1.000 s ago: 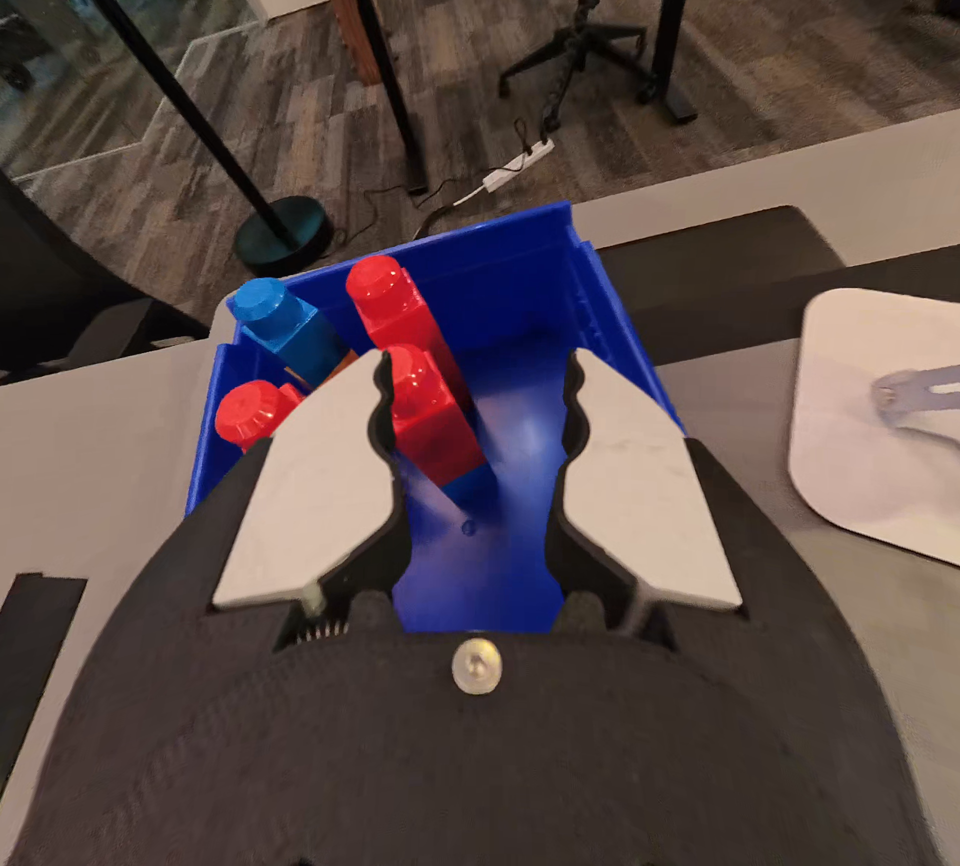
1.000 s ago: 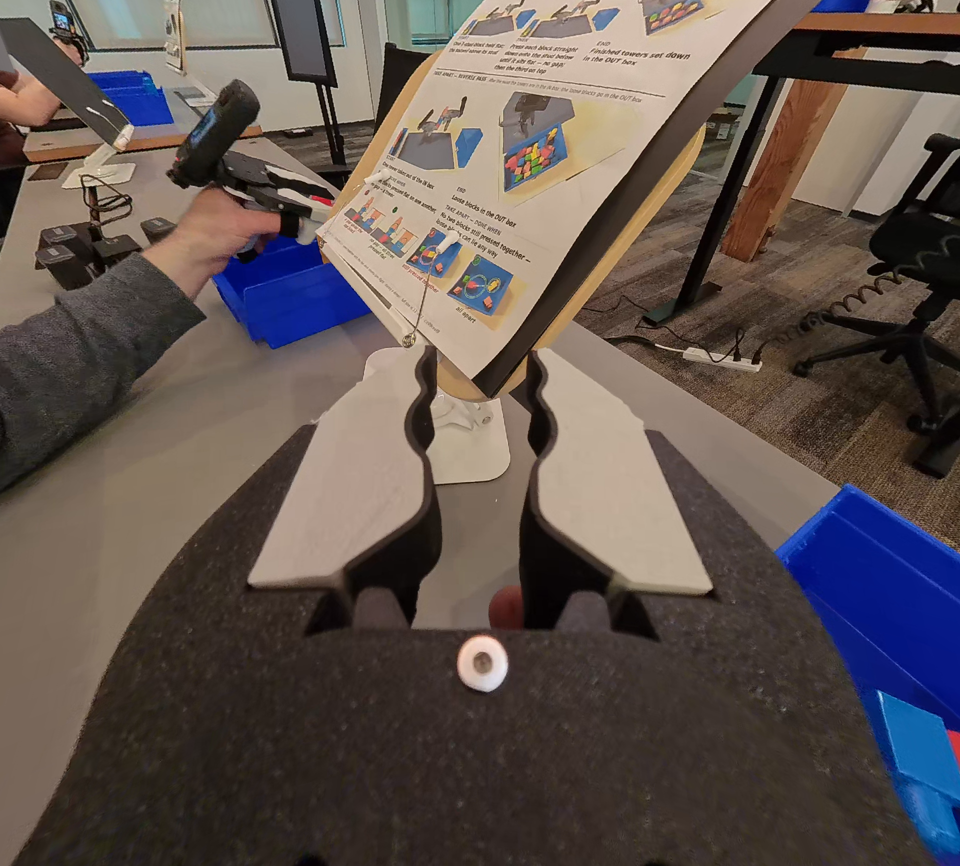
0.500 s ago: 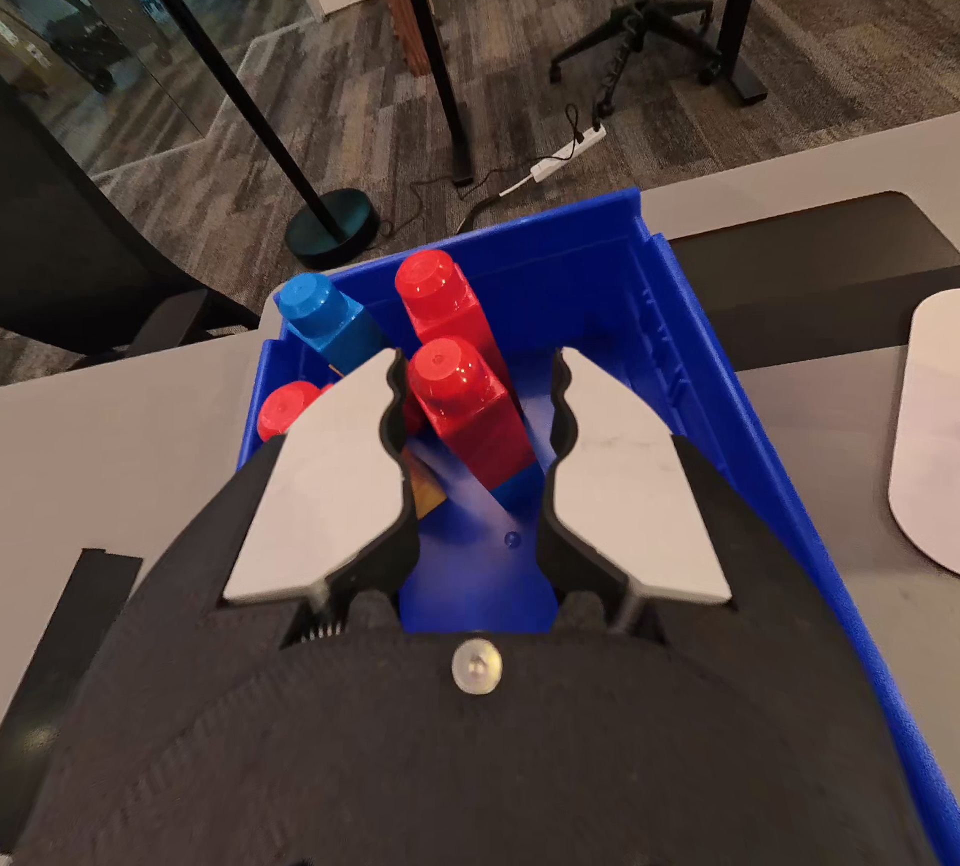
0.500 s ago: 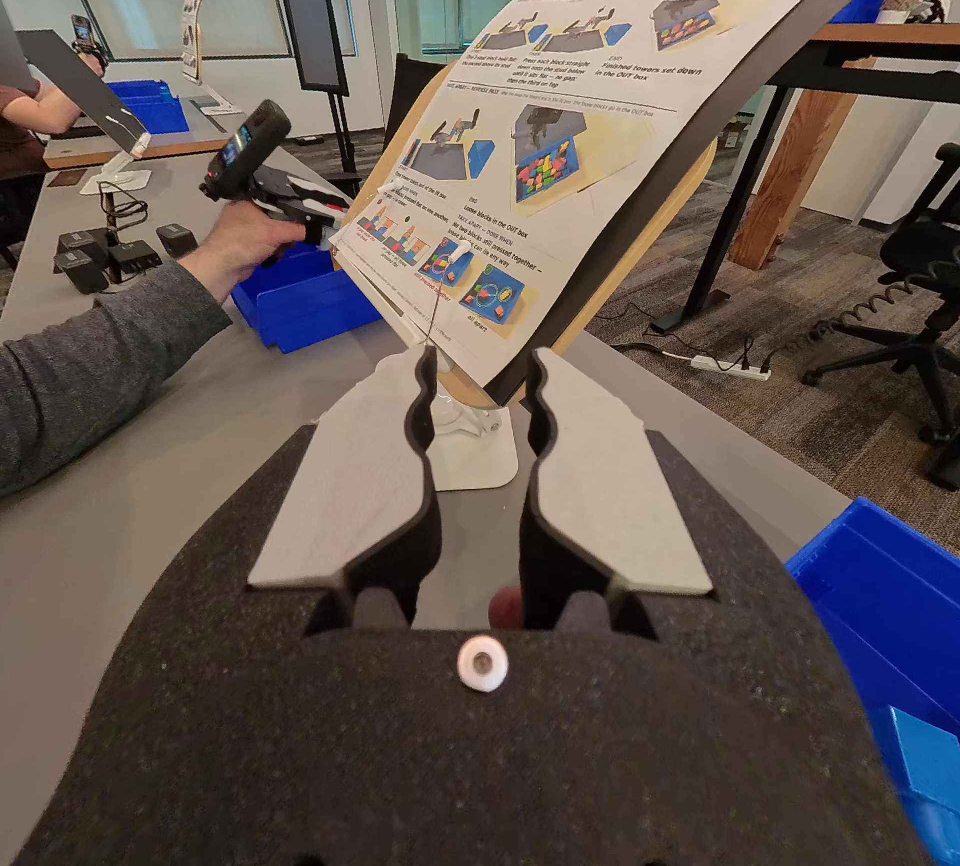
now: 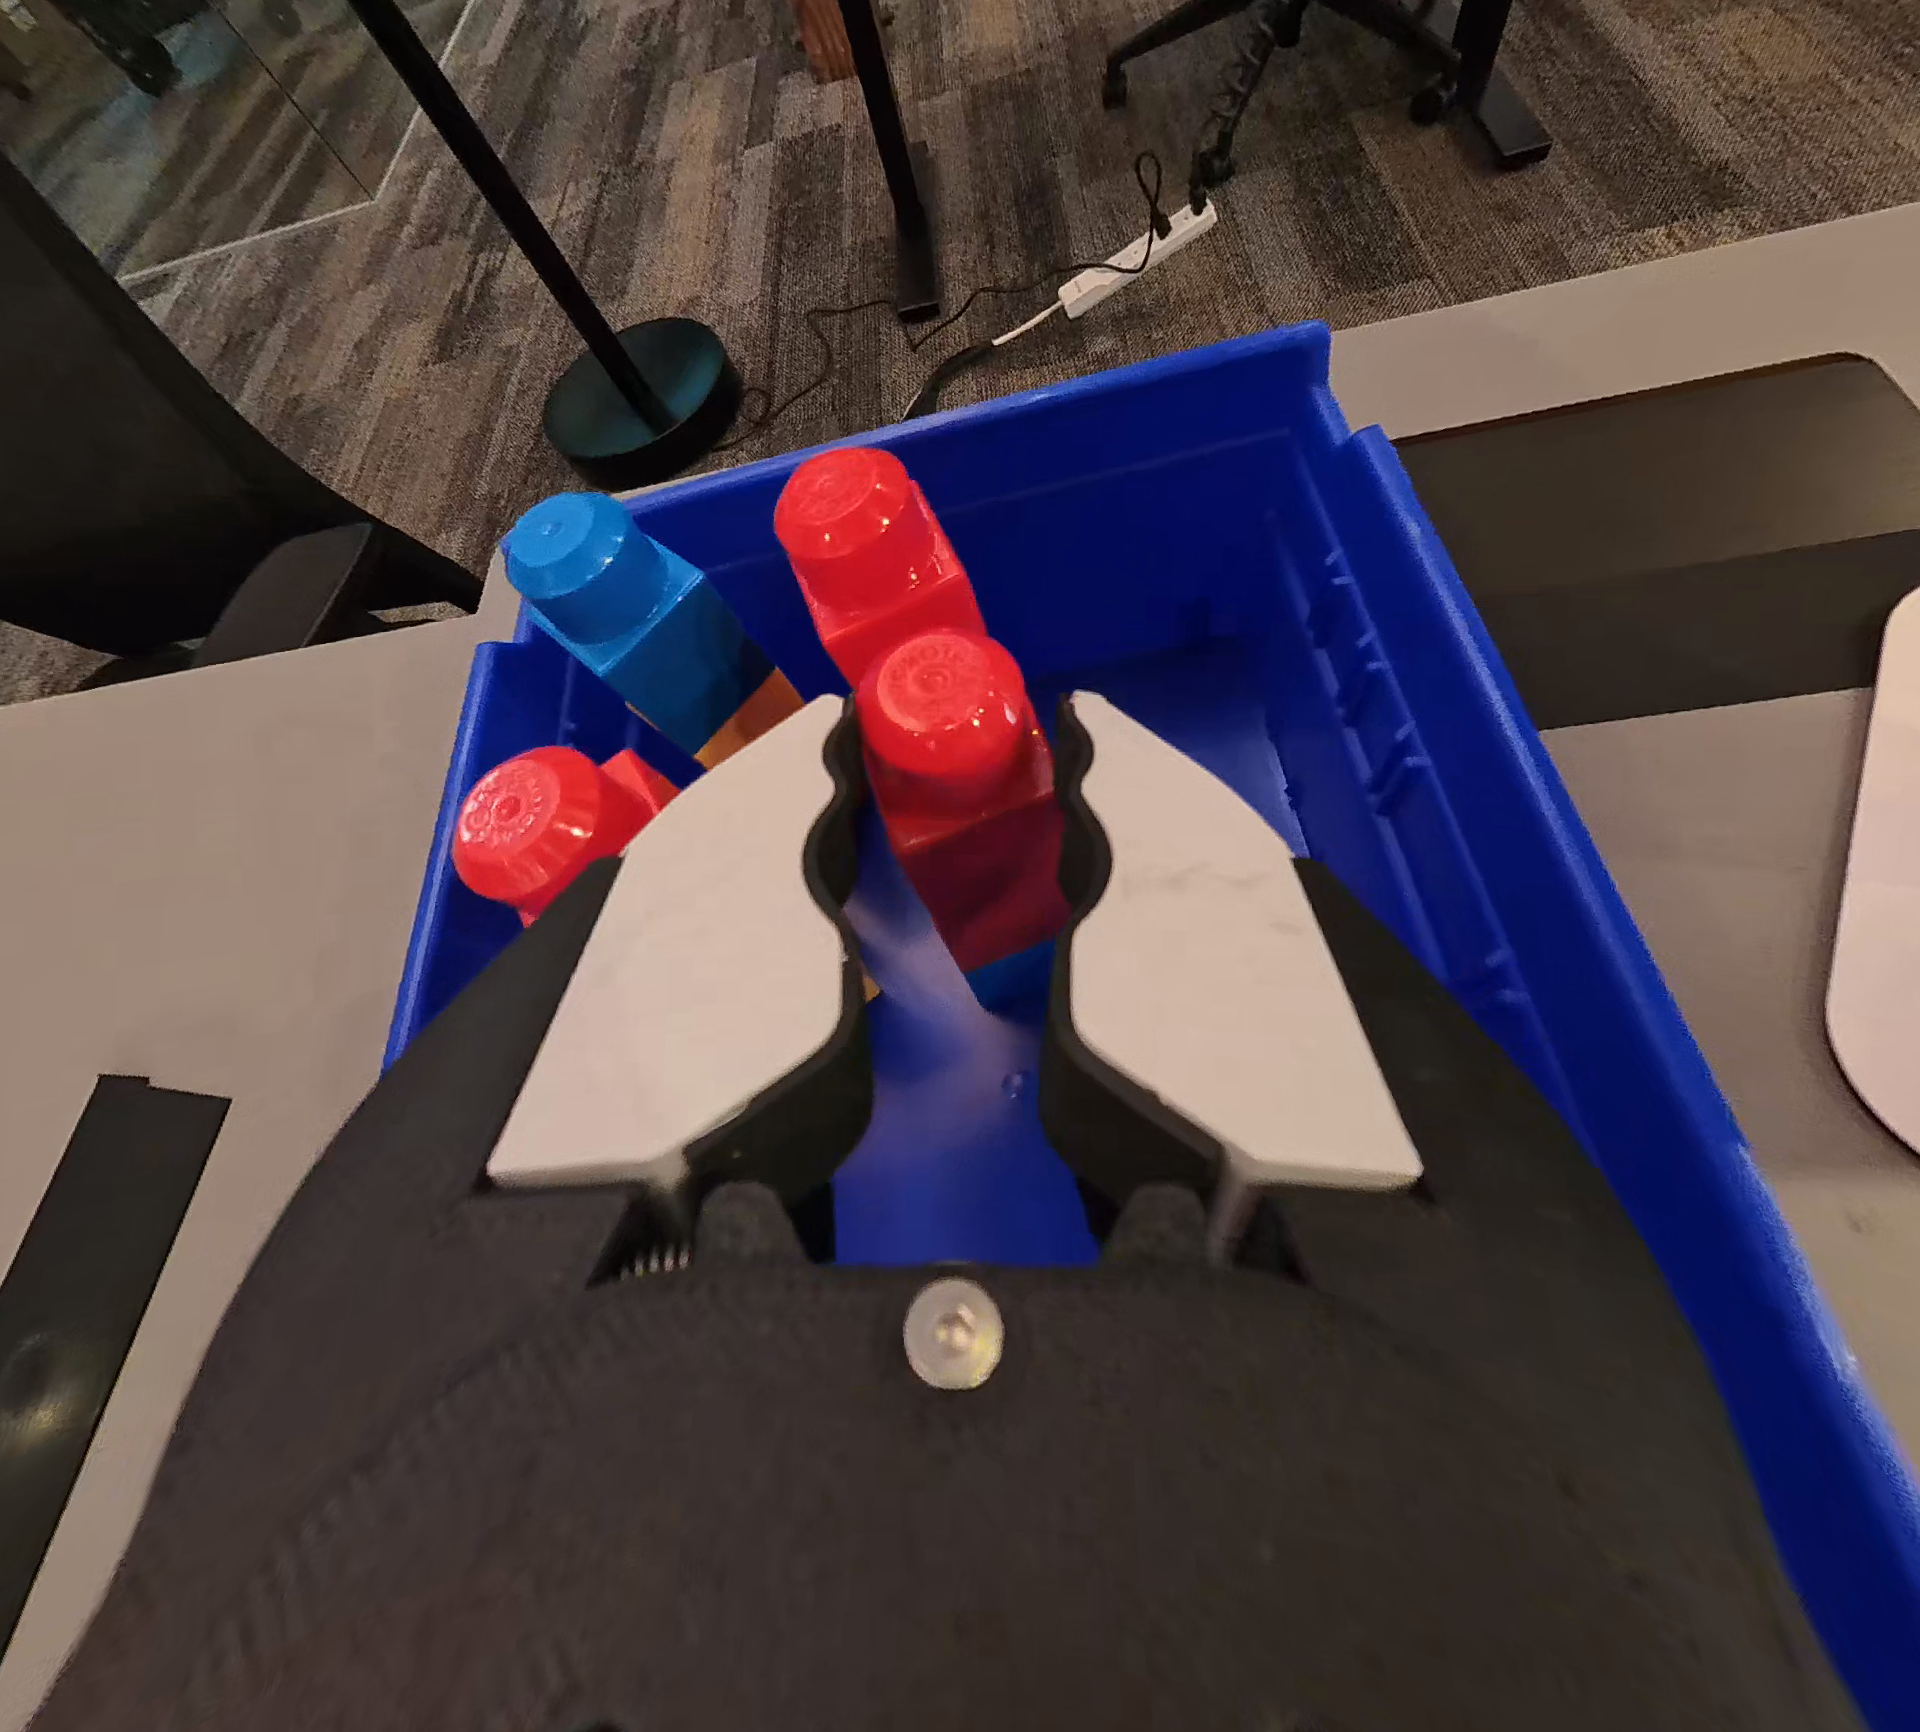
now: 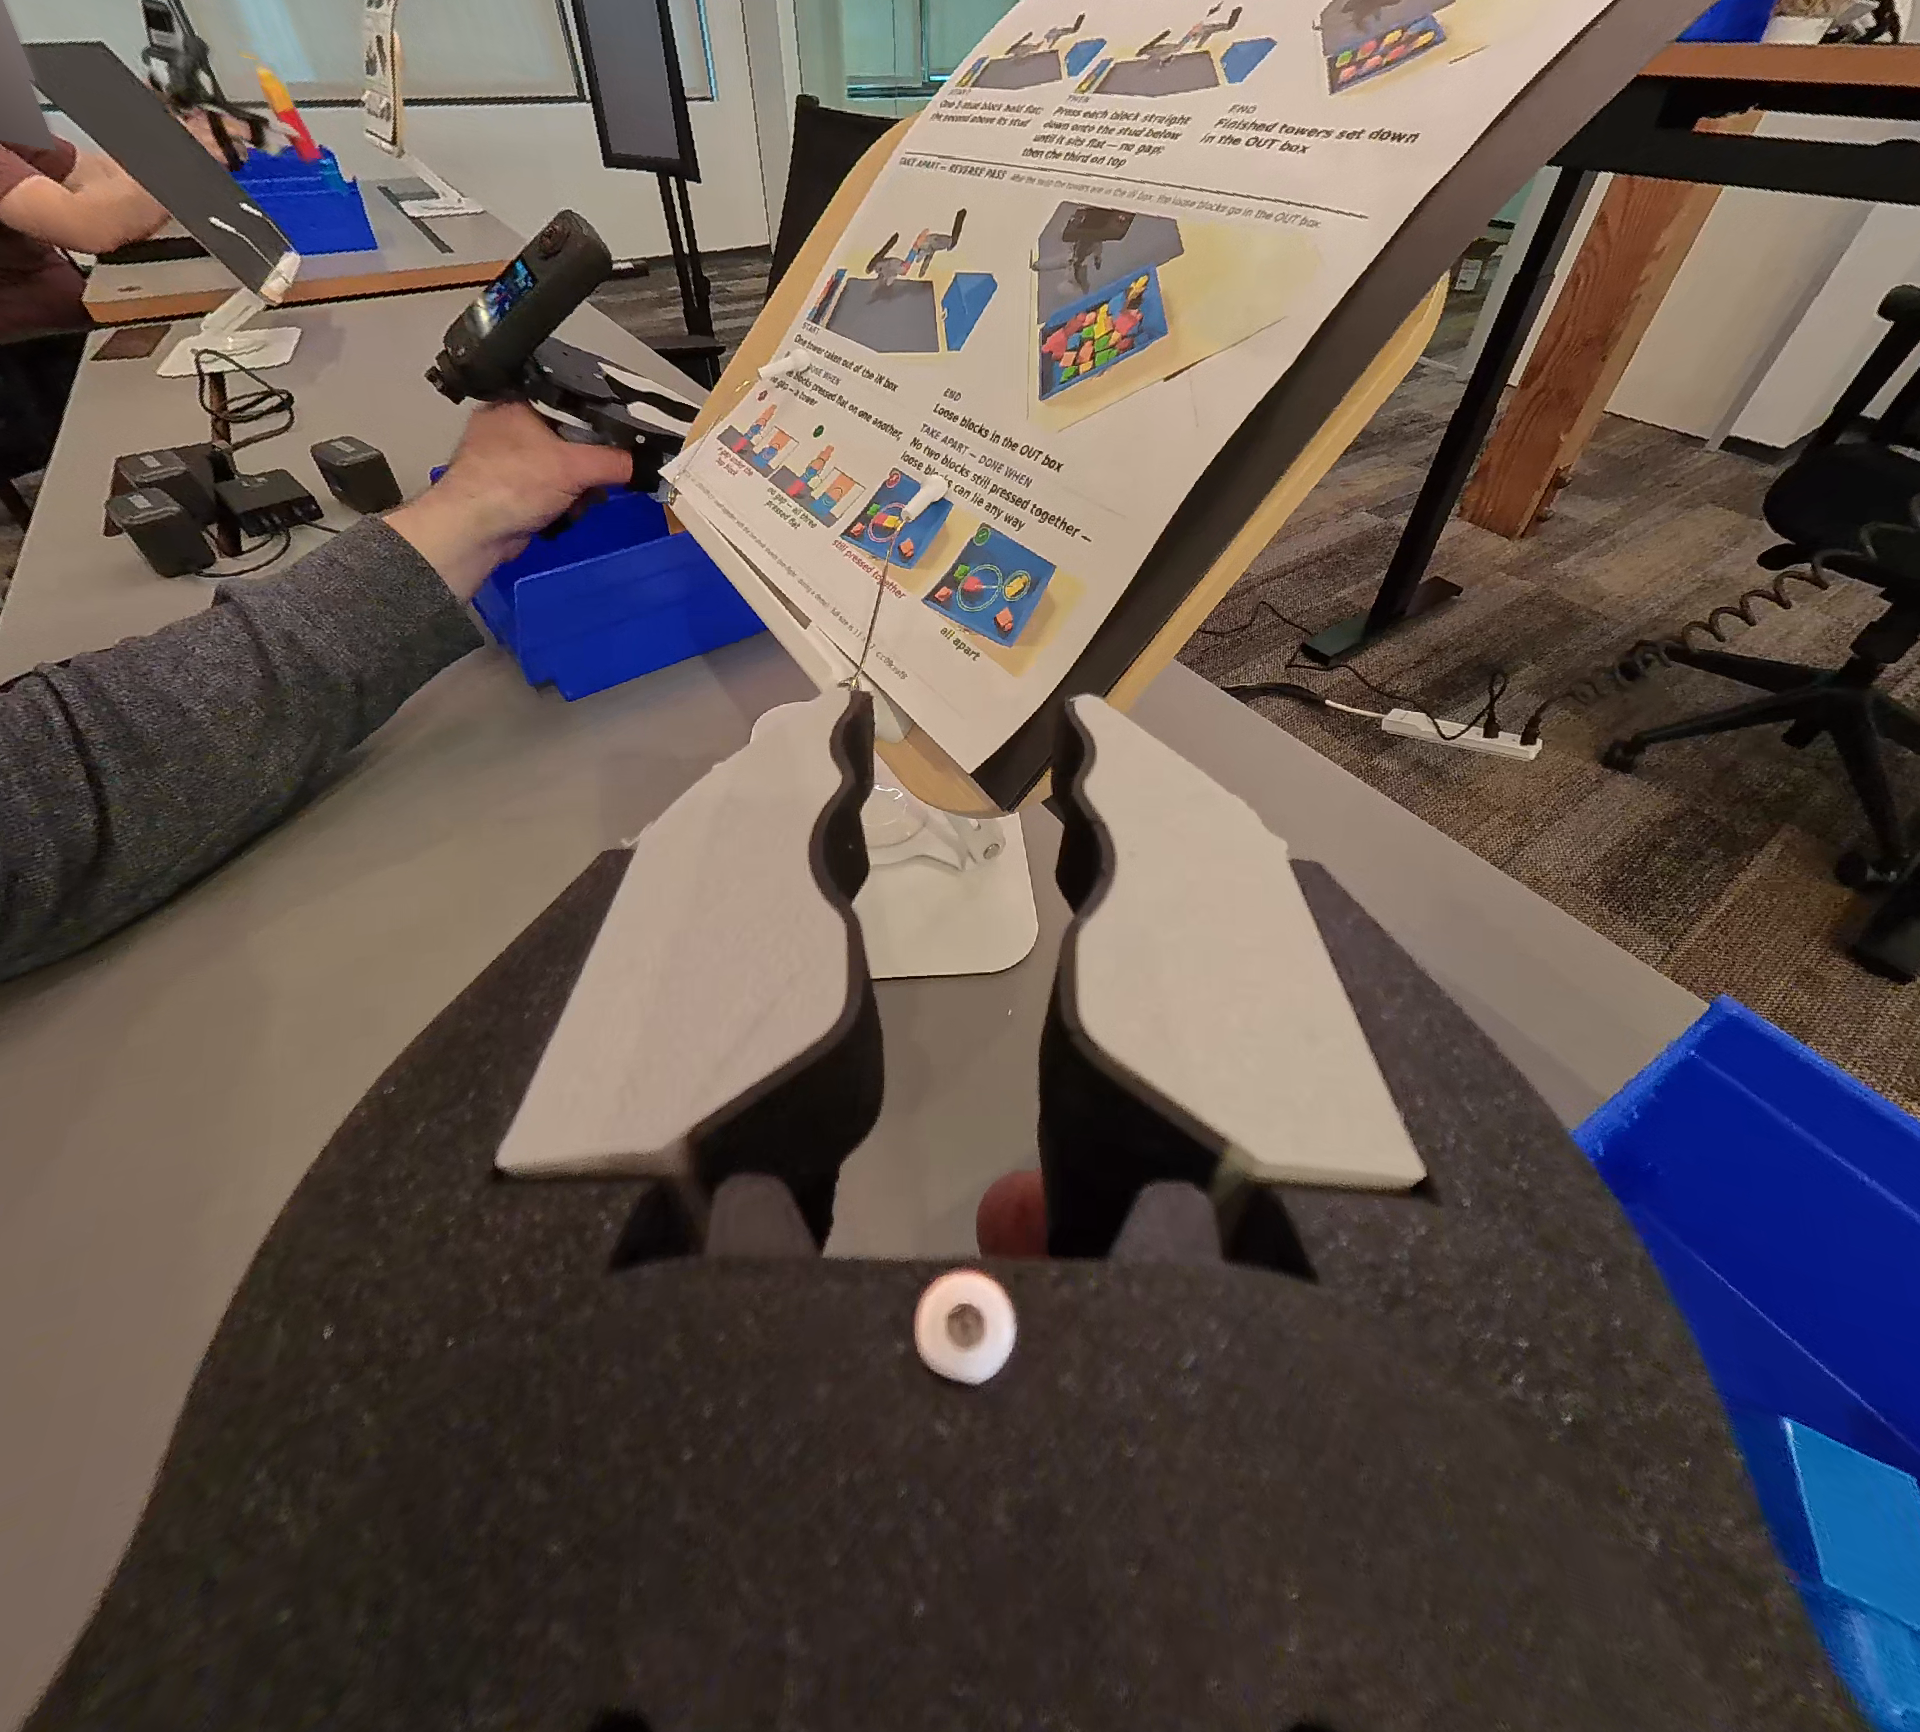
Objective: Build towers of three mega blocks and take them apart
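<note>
Left wrist view: the left gripper [image 5: 951,747] closes on a leaning red tower [image 5: 961,809] inside the blue bin [image 5: 1455,747]; a crooked lift could knock neighbouring towers or split this one. Right wrist view: the right gripper [image 6: 956,757] hangs empty, fingers parted, before an instruction board [image 6: 1195,228].

The grey desk [image 5: 208,851] carried a blue bin [image 5: 1455,799] at its far edge, a second blue bin [image 6: 1745,1215] at its right edge, and a white stand base [image 6: 966,934] between them.
</note>
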A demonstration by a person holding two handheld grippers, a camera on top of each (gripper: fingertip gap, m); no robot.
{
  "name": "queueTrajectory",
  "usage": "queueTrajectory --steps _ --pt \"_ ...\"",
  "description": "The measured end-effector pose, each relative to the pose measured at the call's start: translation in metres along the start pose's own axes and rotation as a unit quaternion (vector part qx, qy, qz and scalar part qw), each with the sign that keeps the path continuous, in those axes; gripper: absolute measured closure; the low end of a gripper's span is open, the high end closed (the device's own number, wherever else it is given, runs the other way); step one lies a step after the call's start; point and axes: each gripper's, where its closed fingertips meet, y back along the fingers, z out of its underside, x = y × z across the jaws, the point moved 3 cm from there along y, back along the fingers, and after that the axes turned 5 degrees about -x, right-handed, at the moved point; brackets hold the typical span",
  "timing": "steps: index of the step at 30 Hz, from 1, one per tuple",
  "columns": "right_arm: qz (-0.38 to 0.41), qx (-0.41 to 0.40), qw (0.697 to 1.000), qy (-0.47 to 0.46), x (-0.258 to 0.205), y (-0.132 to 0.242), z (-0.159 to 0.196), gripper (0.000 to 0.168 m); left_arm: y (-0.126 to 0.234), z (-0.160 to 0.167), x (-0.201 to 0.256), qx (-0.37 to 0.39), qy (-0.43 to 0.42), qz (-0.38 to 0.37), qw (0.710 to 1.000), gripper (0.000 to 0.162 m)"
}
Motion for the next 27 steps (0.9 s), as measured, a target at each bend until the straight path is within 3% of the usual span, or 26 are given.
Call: queueTrajectory --steps 17,27 --pt "-0.008 0.006 1.0 0.01 -0.008 0.002 -0.006 0.136 0.034 -0.02 0.008 0.035 -0.019 0.043 0.998 0.133" --pt "-0.056 0.025 0.997 0.048 -0.038 0.001 -0.018 0.134 0.114 -0.065 0.024 0.102 -0.053 0.074 0.991 0.134"
